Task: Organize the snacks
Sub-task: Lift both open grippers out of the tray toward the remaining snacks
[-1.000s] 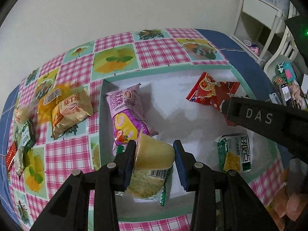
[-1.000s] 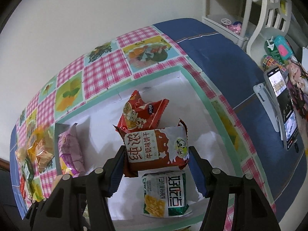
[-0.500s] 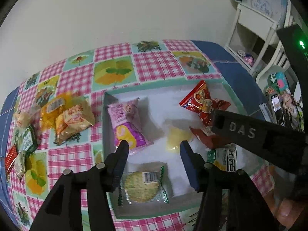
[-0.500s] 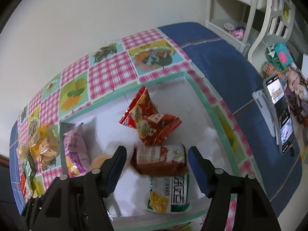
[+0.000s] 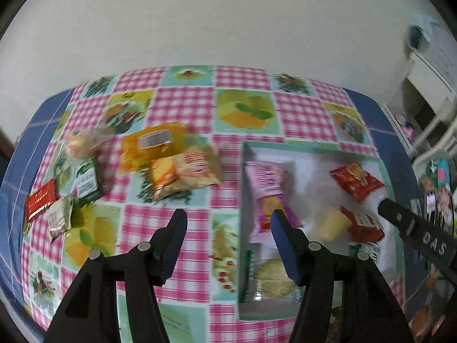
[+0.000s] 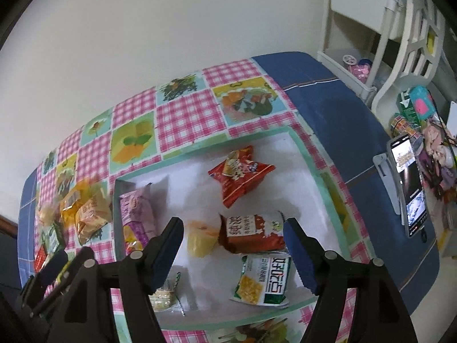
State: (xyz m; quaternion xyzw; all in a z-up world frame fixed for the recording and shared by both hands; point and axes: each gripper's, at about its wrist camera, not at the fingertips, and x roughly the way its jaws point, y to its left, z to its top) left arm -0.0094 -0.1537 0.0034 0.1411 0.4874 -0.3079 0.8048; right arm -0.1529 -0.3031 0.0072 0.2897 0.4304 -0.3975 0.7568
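A white tray with a green rim [image 6: 302, 143] holds several snacks: a red chip packet [image 6: 240, 177], a brown-red biscuit pack [image 6: 252, 231], a yellow jelly cup [image 6: 201, 237], a pink packet [image 6: 137, 217], a green-white packet [image 6: 264, 277] and a round cracker pack [image 6: 164, 294]. My right gripper [image 6: 233, 224] hovers open above the biscuit pack and touches nothing. My left gripper [image 5: 227, 217] hangs over the tray's left rim [image 5: 242, 200], its jaws opening with nothing between them. To its left on the checked cloth lie an orange packet [image 5: 151, 148] and a beige packet [image 5: 185, 171].
More small packs, one green [image 5: 87, 183] and one red [image 5: 40, 203], lie at the cloth's left edge. A phone on a stand [image 6: 408, 185] sits on the blue cloth right of the tray. A white shelf and chair [image 6: 400, 28] stand beyond the table's right side.
The left gripper let go of the jelly cup and the right let go of the biscuit pack; both now lie in the tray. The left gripper swung left and up; the right rose.
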